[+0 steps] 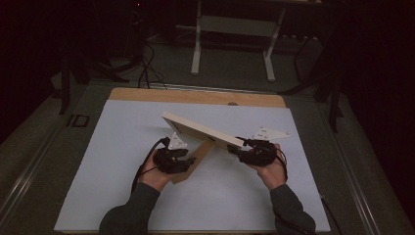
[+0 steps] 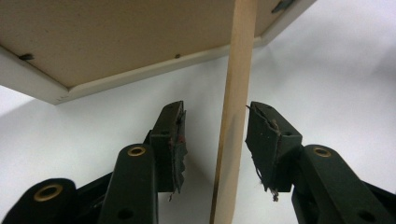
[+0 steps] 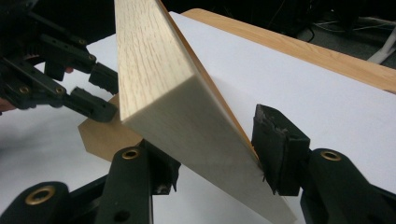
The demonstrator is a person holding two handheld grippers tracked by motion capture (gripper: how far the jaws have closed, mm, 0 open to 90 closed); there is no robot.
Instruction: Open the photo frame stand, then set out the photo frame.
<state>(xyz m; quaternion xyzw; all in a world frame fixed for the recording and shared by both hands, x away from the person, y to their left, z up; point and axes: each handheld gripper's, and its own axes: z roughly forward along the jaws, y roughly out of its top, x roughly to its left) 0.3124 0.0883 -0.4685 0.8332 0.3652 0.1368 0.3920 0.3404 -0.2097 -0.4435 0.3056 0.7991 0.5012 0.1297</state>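
Observation:
A pale wooden picture frame is held tilted above the white sheet, back side down. Its brown easel stand swings down from the back to the sheet. My right gripper is shut on the frame's right end; in the right gripper view the frame sits wedged between the jaws of that gripper. My left gripper stands open around the stand. In the left gripper view the stand strip runs up between the fingers with a gap on each side, under the frame's back.
A white sheet covers a wooden table. Beyond the table, on the dark floor, stand a white desk frame and cables. In the right gripper view, the left gripper shows at the upper left by the stand.

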